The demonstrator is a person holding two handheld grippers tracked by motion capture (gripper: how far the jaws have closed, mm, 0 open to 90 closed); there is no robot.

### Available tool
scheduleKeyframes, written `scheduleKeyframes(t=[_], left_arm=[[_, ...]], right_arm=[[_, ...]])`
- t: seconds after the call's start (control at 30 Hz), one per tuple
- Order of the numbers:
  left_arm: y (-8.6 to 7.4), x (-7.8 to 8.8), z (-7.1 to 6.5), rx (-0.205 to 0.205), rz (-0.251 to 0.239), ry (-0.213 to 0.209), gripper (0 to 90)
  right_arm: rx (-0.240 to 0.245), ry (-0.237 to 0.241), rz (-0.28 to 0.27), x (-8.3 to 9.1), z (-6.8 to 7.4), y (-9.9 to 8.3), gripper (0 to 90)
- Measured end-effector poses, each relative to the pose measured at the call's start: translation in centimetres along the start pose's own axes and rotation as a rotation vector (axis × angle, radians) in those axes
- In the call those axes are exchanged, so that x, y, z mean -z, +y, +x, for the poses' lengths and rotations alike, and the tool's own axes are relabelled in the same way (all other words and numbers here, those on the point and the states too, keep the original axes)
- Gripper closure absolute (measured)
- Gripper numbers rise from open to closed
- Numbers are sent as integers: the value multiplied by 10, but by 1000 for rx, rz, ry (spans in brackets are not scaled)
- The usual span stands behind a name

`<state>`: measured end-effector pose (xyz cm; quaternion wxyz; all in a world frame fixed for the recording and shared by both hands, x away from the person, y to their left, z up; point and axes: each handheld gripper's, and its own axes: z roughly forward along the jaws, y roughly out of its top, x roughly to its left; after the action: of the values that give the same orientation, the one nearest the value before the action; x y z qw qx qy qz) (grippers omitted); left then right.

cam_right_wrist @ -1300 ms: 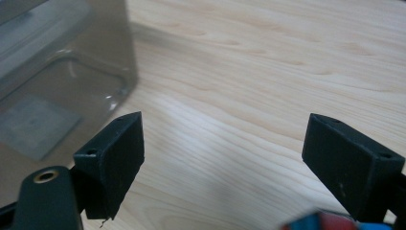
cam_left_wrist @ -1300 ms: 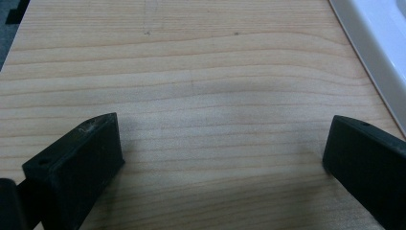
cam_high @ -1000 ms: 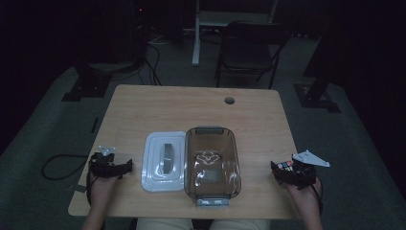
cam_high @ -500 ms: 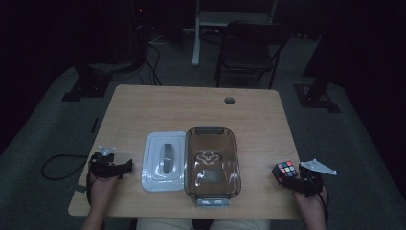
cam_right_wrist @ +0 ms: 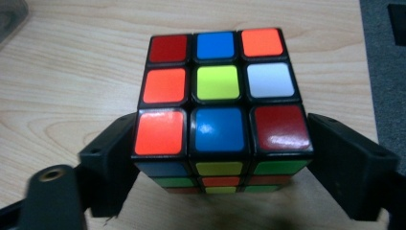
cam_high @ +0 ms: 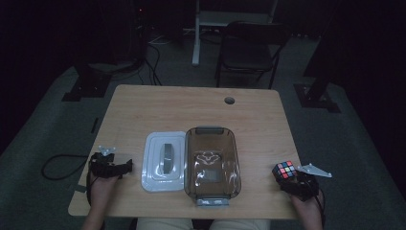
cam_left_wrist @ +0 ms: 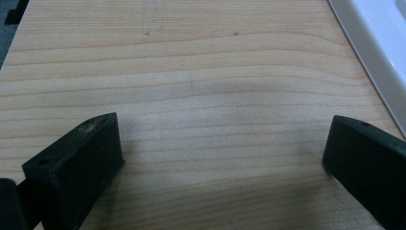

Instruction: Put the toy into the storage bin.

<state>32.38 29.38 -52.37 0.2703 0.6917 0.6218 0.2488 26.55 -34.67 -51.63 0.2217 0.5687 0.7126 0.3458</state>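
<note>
My right claw (cam_right_wrist: pixel 218 158) has sunk toward the surface (cam_high: pixel 258 120) compared with a second ago, when it hung higher above the right edge, and its jaws have just been closing. The puzzle cube (cam_right_wrist: pixel 218 110) now stands between them: in the right gripper view one black jaw lies flush against each side of the cube's near row, so I judge the claw to be pinching the cube, or within a hair of it. The cube itself sits where it did before. For the work in hand, this reads as the grasp being completed; a lift has not yet begun, since the cube's underside appears to rest on the wood.

My left claw (cam_left_wrist: pixel 218 158) is spread wide over bare wood, nothing between its jaws, with the white lid (cam_left_wrist: pixel 378 52) at its 2 o'clock. In the high view it (cam_high: pixel 112 165) lies at 9 o'clock of the lid (cam_high: pixel 164 160).

The cube (cam_high: pixel 284 170) is at 3 o'clock of the clear brown container (cam_high: pixel 212 165), near the surface's right edge, well apart from it. It is a scrambled three-by-three cube with black edges. Its top face shows, by rows from far to near: red, blue, orange; orange, yellow-green, white; orange, blue, red. The near side face shows blue, yellow and green above further coloured tiles. The stickers are glossy and catch the light.
</note>
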Motion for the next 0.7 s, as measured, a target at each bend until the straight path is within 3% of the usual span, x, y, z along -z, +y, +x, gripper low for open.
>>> scheduleKeyframes(t=[0.17, 0.7], left_arm=[[0, 0, 0, -1, 0, 0, 6], [0, 0, 0, 0, 0, 0, 6]], right_arm=[[-1, 9, 13, -2, 0, -4, 185], [35, -12, 22, -1, 5, -7, 333]])
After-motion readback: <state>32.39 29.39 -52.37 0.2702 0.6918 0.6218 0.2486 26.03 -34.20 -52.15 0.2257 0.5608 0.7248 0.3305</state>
